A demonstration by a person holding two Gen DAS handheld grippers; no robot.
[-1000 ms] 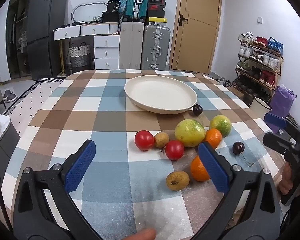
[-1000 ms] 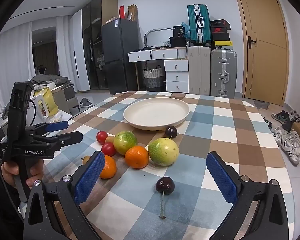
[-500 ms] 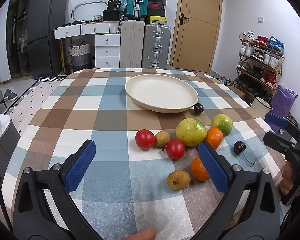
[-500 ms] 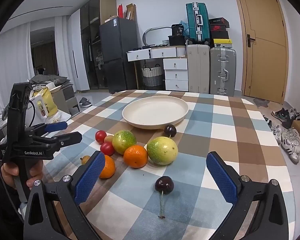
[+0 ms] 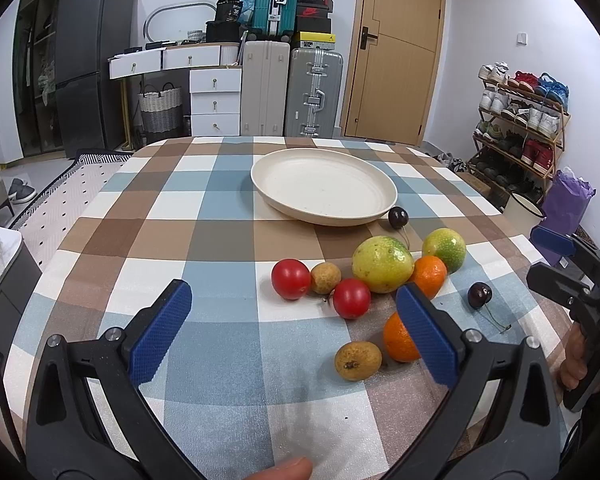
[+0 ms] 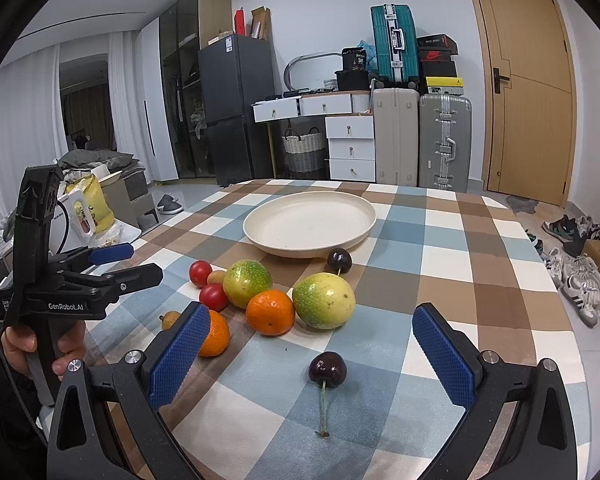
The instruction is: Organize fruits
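Note:
A cream plate (image 5: 324, 188) sits bare at the table's middle. In front of it lies a cluster of fruit: two red tomatoes (image 5: 291, 279), a large yellow-green fruit (image 5: 382, 259), a green citrus (image 5: 444, 244), two oranges (image 5: 400, 338) and two small brown fruits (image 5: 357, 360). One dark cherry (image 5: 398, 217) rests against the plate's rim. My left gripper (image 5: 292, 312) hangs open over the near side of the cluster, holding nothing. My right gripper (image 6: 310, 332) is open too, with a stemmed cherry (image 6: 327, 368) lying on the cloth between its fingers, untouched.
The round table has a checked cloth (image 5: 204, 208). Suitcases (image 5: 316, 92), white drawers (image 5: 214, 96) and a door stand behind it, and a shoe rack (image 5: 520, 120) is at the right. A person's hand (image 6: 20, 340) holds the left gripper's handle.
Hardly anything differs: both grippers stay open and nearly still, and the fruits lie where they were.

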